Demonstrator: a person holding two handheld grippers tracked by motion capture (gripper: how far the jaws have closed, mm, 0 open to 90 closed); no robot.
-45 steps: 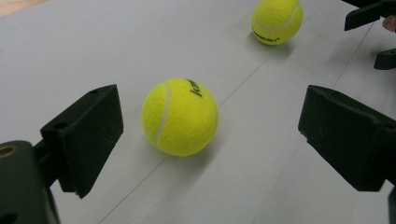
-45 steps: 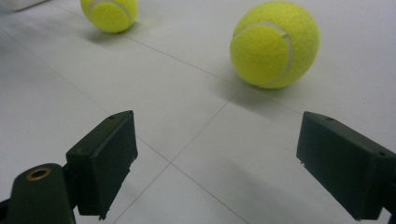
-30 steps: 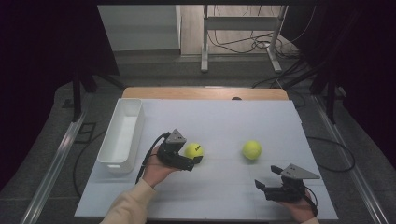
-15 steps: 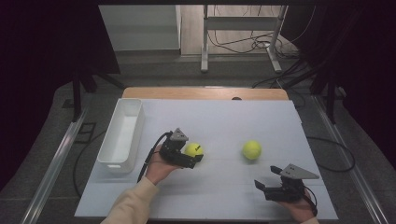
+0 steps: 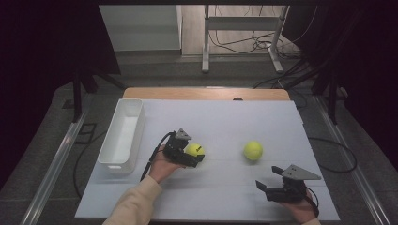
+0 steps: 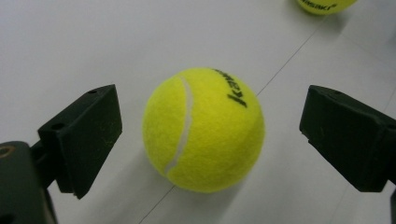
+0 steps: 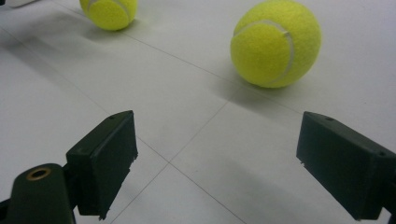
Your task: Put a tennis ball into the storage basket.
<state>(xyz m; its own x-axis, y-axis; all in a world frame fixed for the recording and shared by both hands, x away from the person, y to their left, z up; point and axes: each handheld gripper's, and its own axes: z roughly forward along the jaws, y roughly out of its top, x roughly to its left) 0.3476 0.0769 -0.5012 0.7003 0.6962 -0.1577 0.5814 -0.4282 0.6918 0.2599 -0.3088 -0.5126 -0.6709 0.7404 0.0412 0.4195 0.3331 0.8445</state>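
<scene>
Straddling the near tennis ball [image 6: 203,129], the left gripper [image 5: 190,157] stands with its jaws wide apart, one to each side of the ball and clear of it; no grip is made. The ball rests on the white table [image 5: 225,117]. A white bin [image 5: 123,136] sits beyond the left gripper's outer side and looks empty, so nothing appears delivered. The right gripper [image 5: 277,187] is likewise spread open and holds nothing, with the second tennis ball [image 7: 275,43] ahead of its jaws, well apart. Judgement: early stage; closing, lifting and placing both balls remain.
</scene>
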